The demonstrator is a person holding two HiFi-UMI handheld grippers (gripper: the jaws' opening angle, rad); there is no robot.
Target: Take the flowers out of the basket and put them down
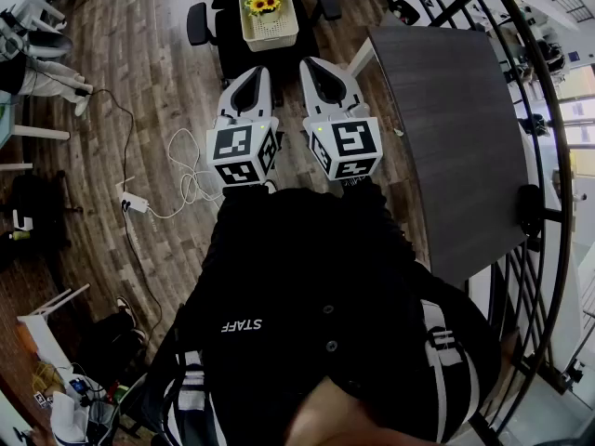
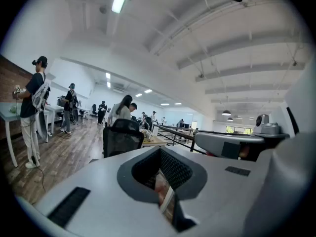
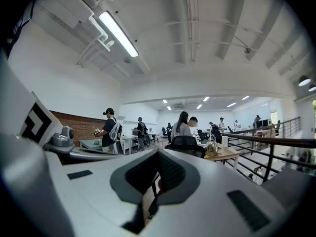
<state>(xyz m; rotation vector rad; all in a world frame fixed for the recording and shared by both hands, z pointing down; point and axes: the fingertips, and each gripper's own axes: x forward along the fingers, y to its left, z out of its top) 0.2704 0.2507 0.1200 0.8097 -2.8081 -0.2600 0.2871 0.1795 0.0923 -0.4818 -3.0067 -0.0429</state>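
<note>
Dark grey rectangular table (image 1: 451, 147): right of the cream lattice plastic basket (image 1: 275, 33). Left gripper (image 1: 257, 74) and right gripper (image 1: 313, 67): near the basket, on the person's side, jaws pressed together, empty. Yellow flowers (image 1: 264, 3): inside the basket.

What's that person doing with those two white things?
A person holds a left tool and a right tool out in front, both shut and empty. The yellow flowers sit in the basket on a chair ahead. Neither tool has reached them yet.
</note>
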